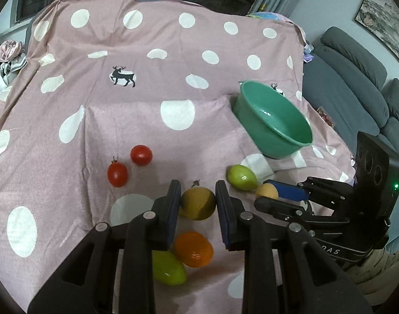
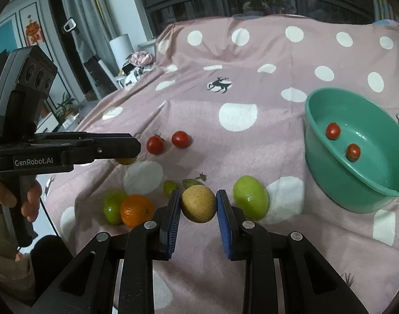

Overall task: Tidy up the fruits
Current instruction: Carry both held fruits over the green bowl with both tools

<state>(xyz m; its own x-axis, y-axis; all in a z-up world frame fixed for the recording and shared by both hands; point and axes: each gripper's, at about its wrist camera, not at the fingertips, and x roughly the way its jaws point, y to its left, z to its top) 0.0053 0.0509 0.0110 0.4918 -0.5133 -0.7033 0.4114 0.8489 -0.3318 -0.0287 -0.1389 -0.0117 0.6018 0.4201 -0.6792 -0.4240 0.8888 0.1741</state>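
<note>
My left gripper [image 1: 198,196] is shut on a yellow-green fruit [image 1: 198,202] and holds it above the pink dotted cloth. My right gripper [image 2: 198,204] is shut on a tan round fruit [image 2: 198,204]; it shows in the left wrist view too [image 1: 267,191]. A green bowl [image 2: 330,175] at the right holds two cherry tomatoes [image 2: 333,130]. Two more tomatoes [image 2: 155,144] lie on the cloth, also seen in the left wrist view [image 1: 117,174]. An orange [image 1: 194,249], green fruits [image 1: 169,268] and another green fruit [image 2: 251,196] lie near the grippers.
The pink cloth [image 1: 147,104] covers the whole table. A grey sofa [image 1: 356,78] stands to the right. Clutter [image 2: 140,60] sits past the table's far left edge.
</note>
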